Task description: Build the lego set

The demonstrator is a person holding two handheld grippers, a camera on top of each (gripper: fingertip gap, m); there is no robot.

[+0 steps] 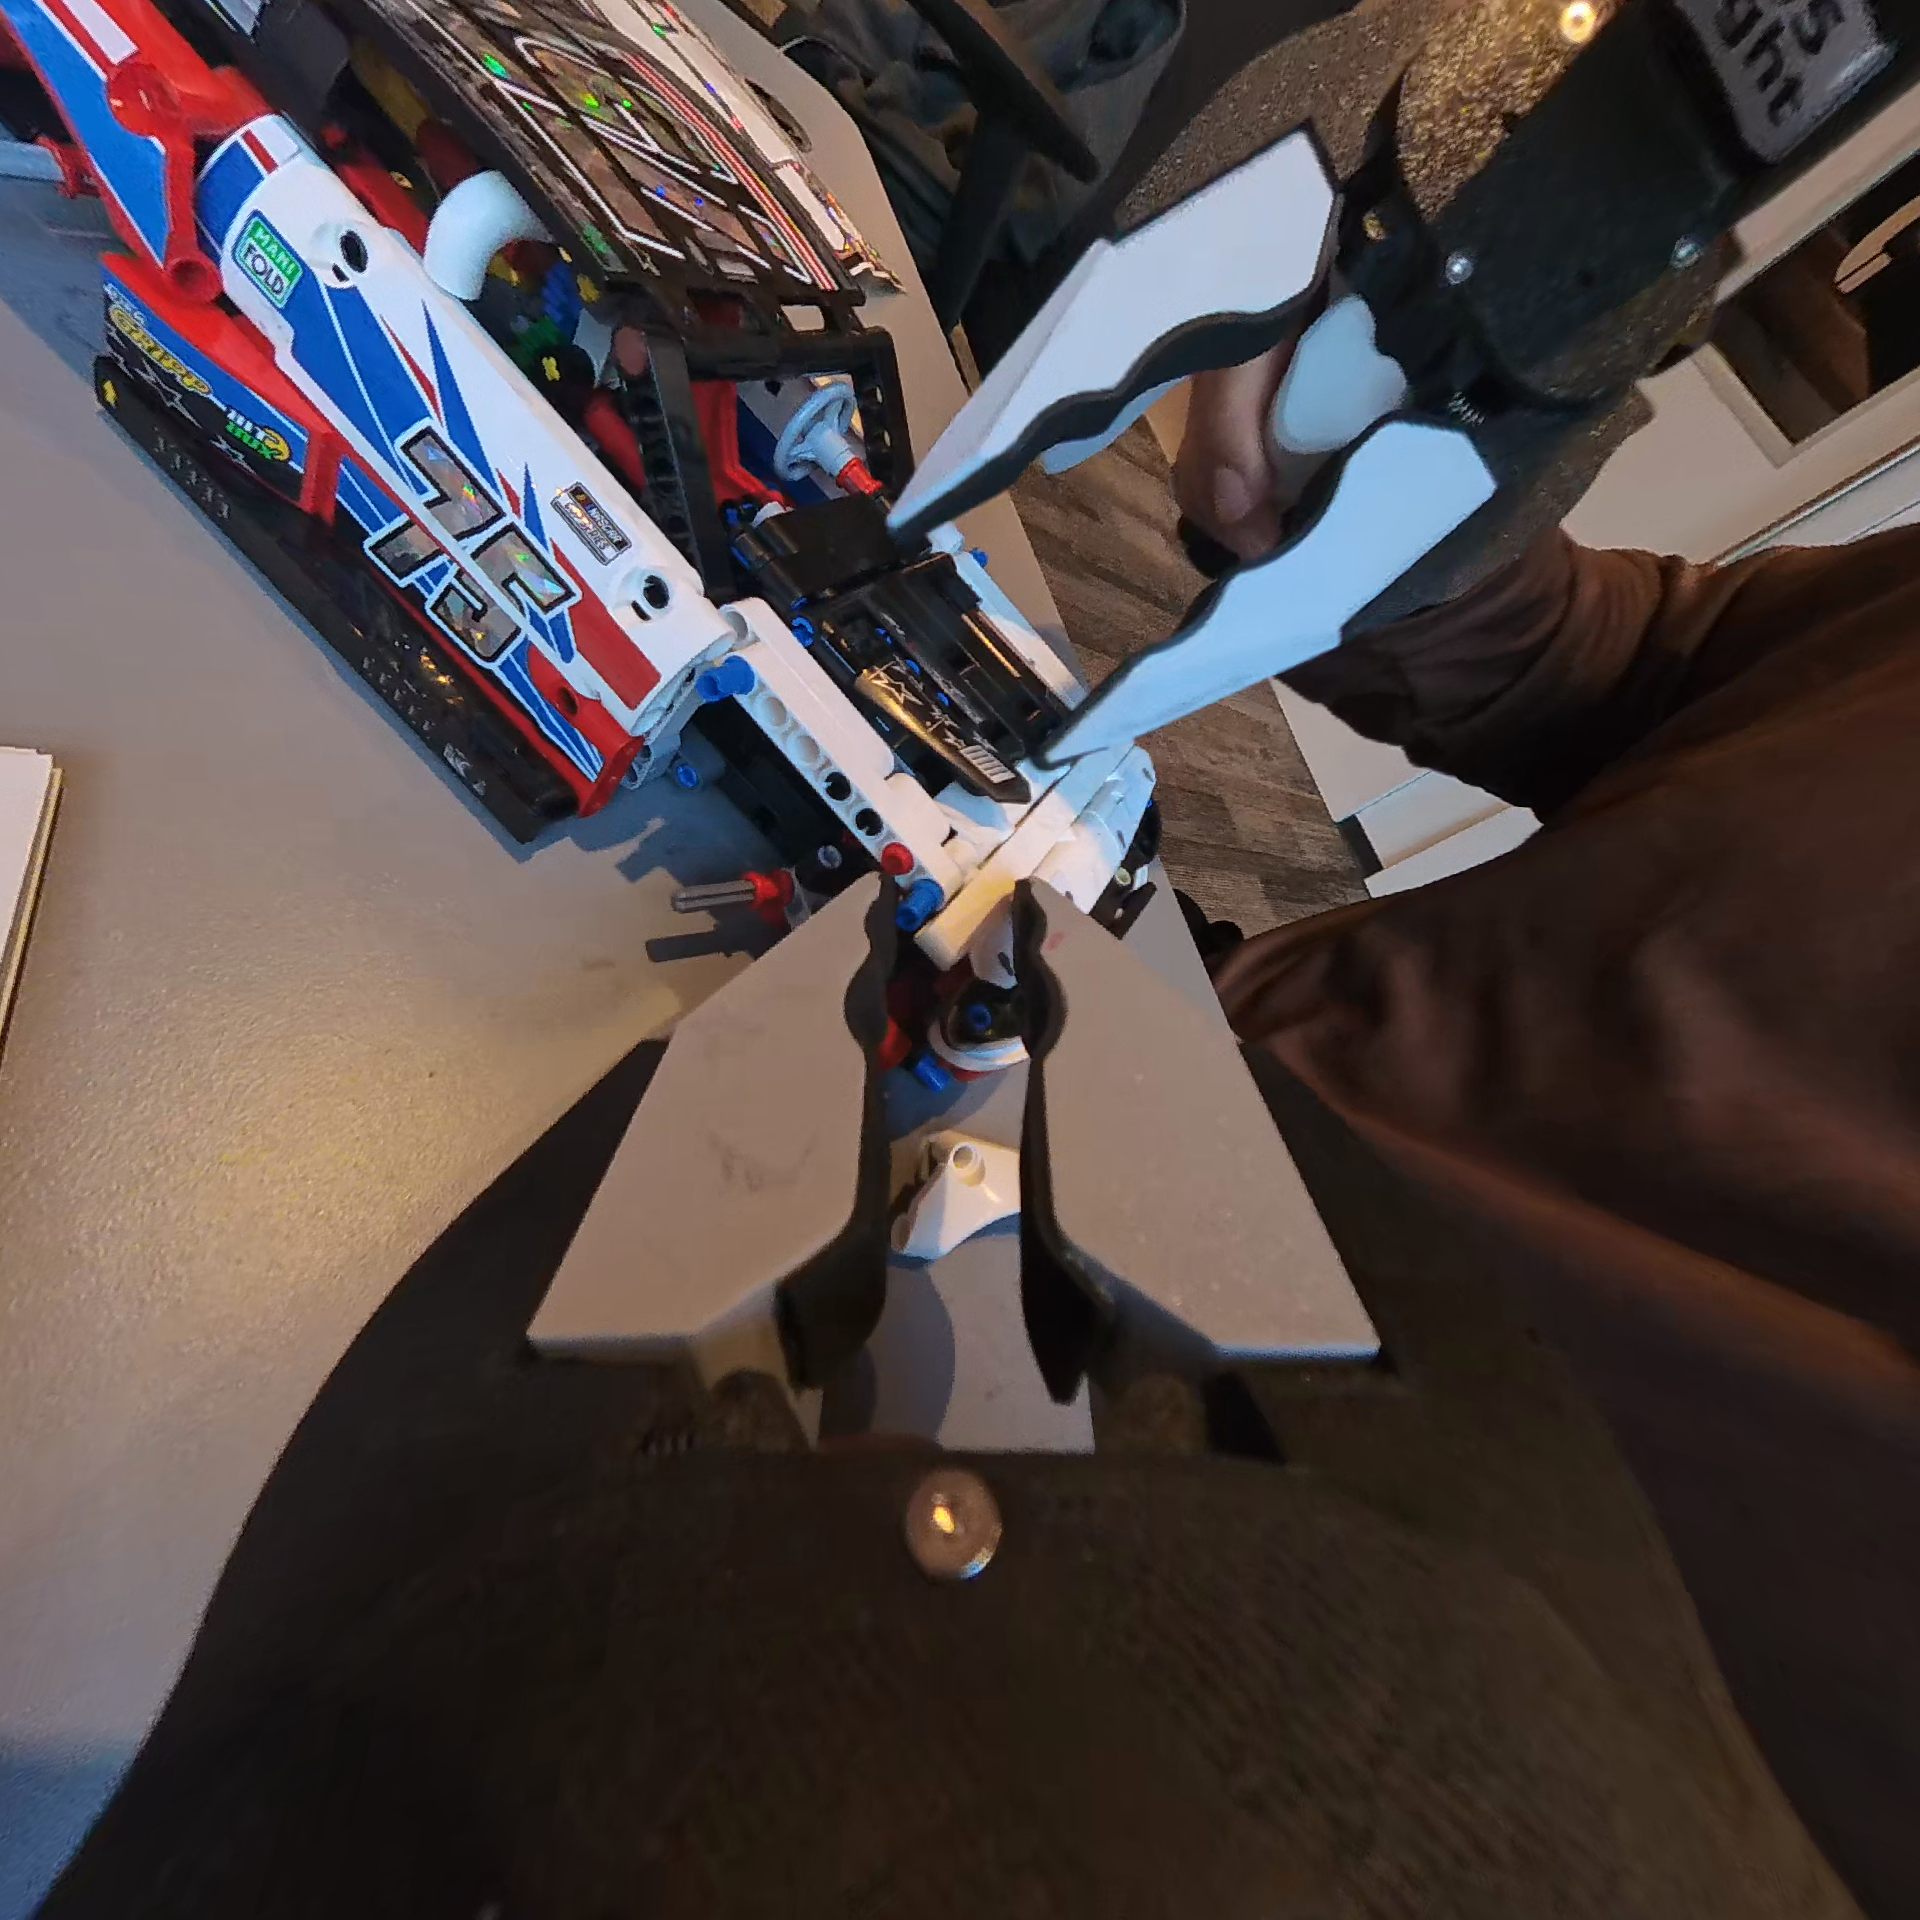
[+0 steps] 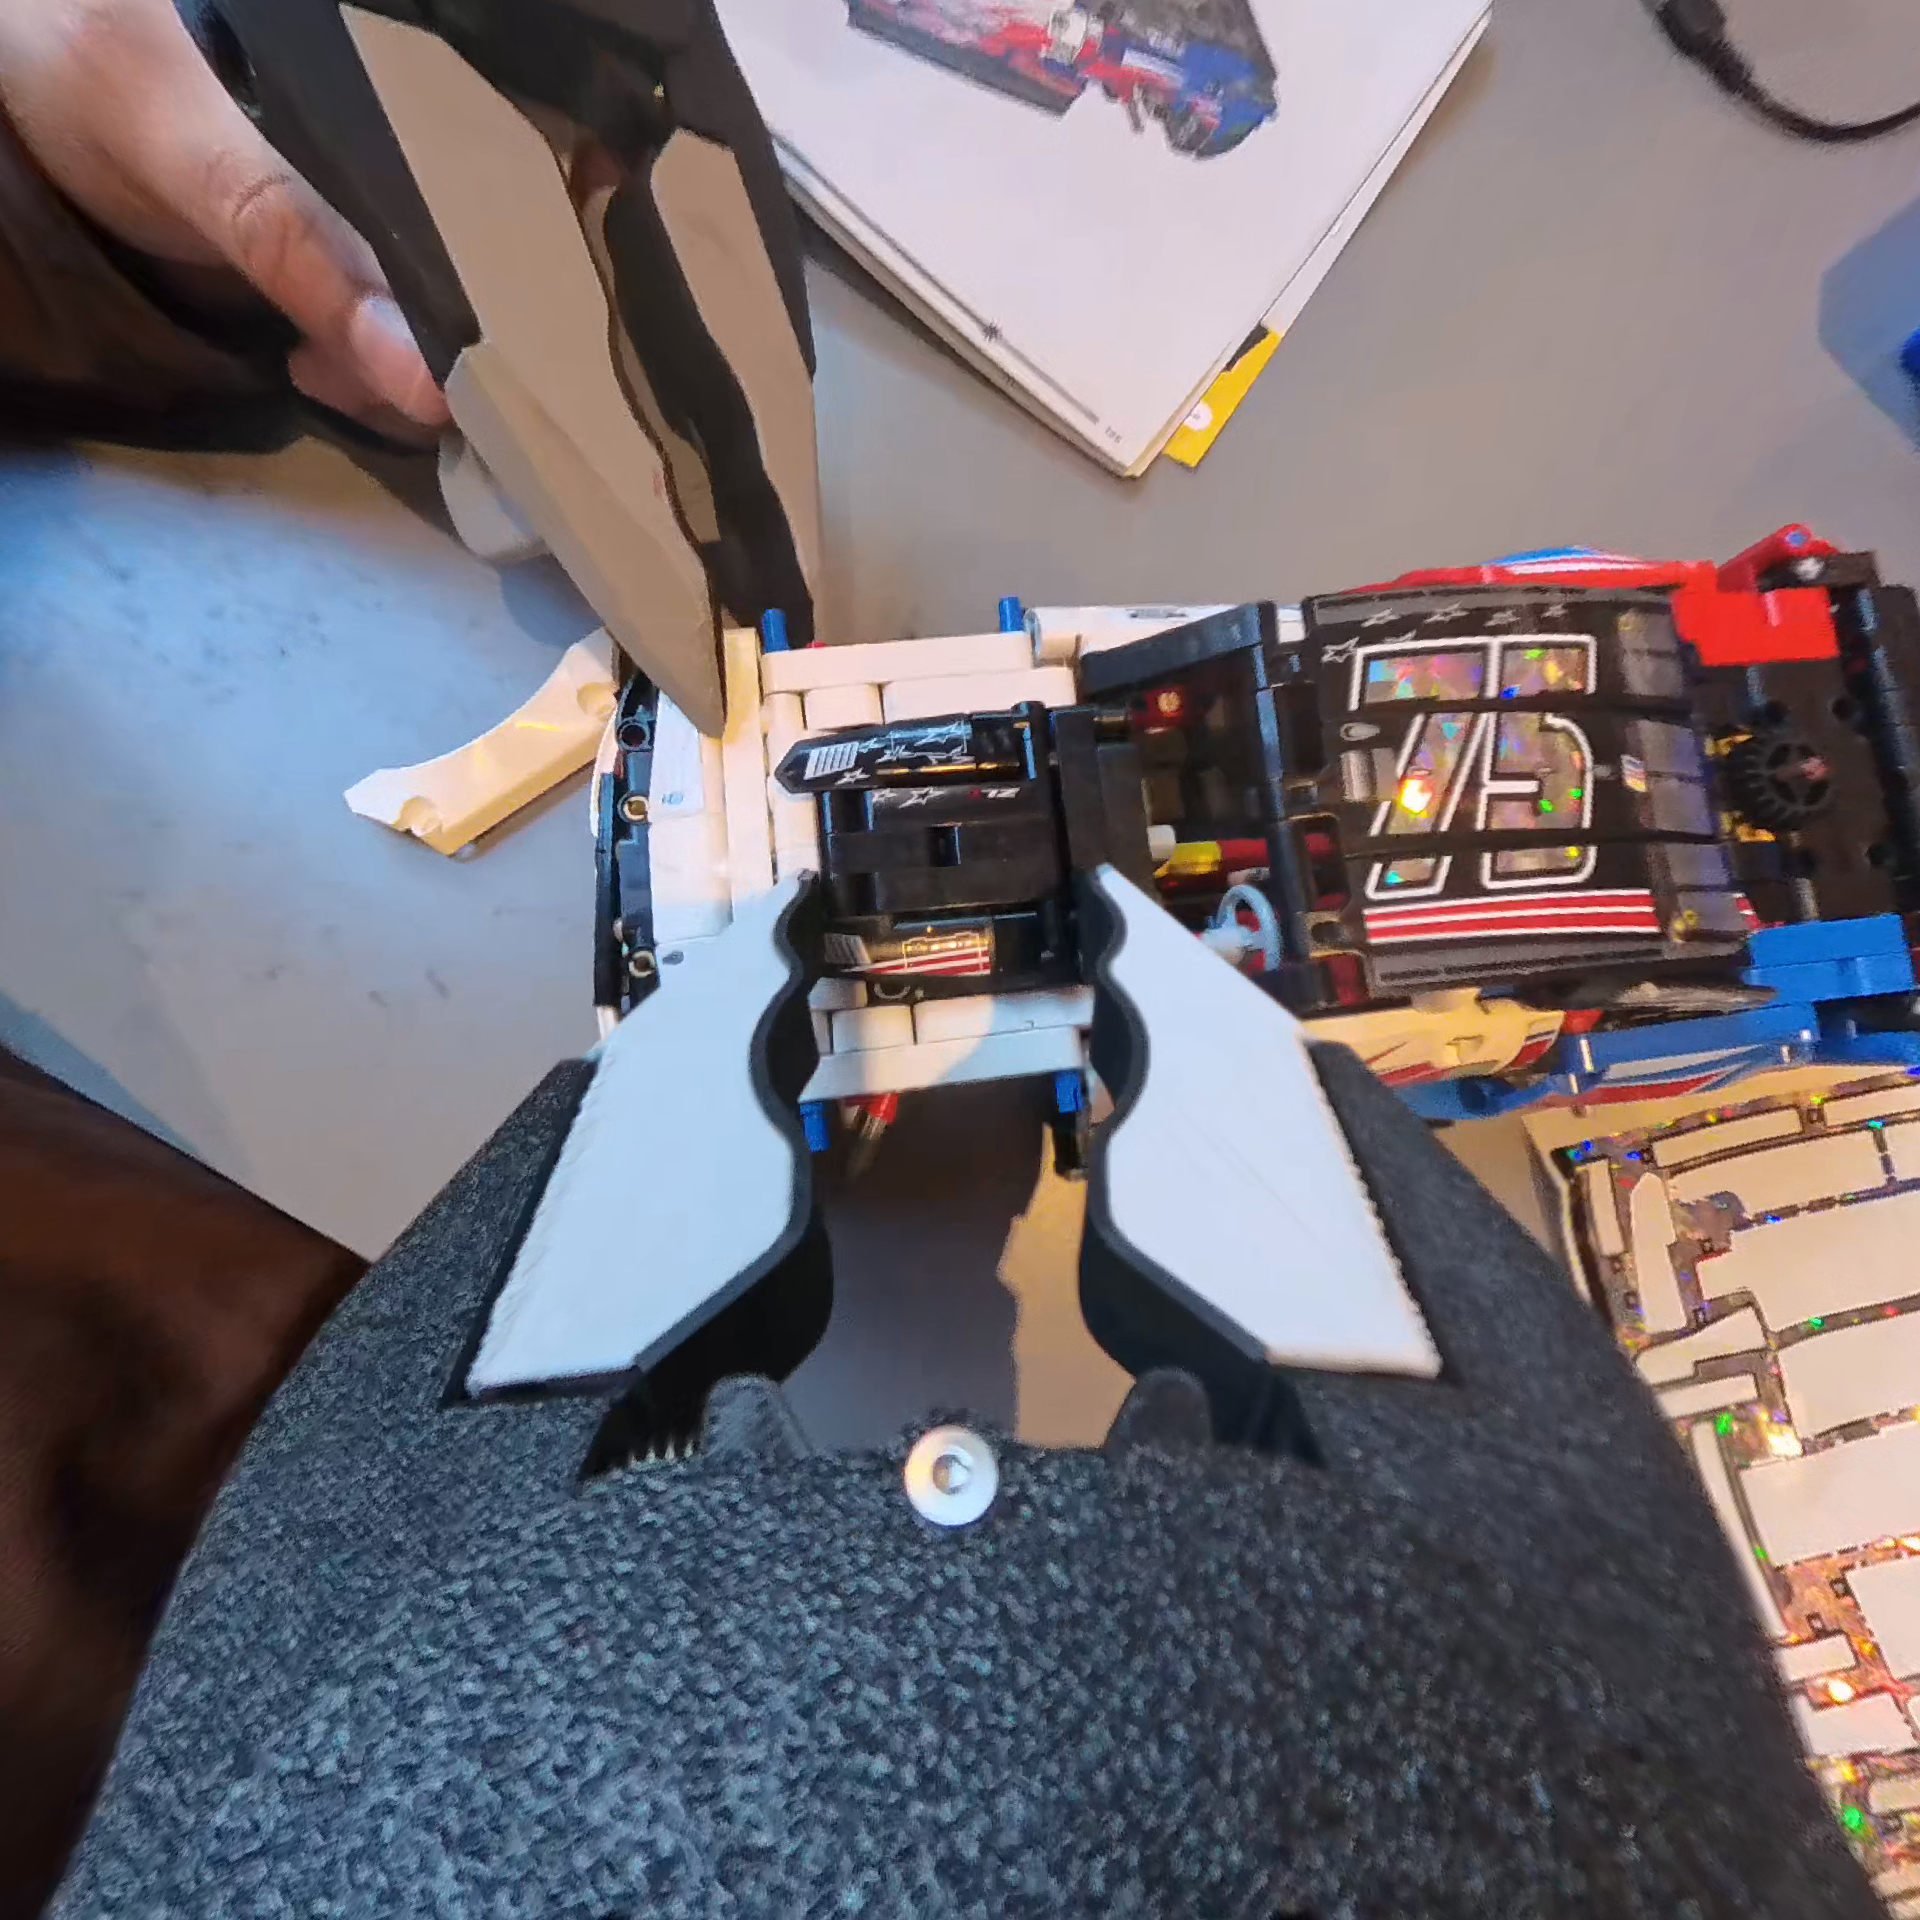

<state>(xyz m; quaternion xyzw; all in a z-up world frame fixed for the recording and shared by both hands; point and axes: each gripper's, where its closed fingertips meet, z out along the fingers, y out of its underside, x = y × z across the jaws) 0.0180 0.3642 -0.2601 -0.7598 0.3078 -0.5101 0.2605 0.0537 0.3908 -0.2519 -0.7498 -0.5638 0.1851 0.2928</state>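
Lego race car lies on the grey table, nose end pointing toward both tools; it looks largely built, nose still in work.

Left gripper: fingers drawn close, tips on the white front edge of the car just ahead of them. In the right wrist view the same tool comes down onto the white nose corner. Whether it truly pinches the edge or only presses against it, I cannot tell. Likely purpose: steadying the model so it does not slide.

Right gripper: jaws spread wide, straddling the black hood panel, one tip at either side of it. Not clamped as far as the views show. Probably lining up to press or seat that panel.

Loose white curved piece lies on the table beyond the left tool's tip, beside the nose. Another small white connector sits on the table between the left fingers, behind their tips.

Instruction booklet open beyond the car; sticker sheet to the right of the right tool.

No containers in view; parts lie bare on the table.
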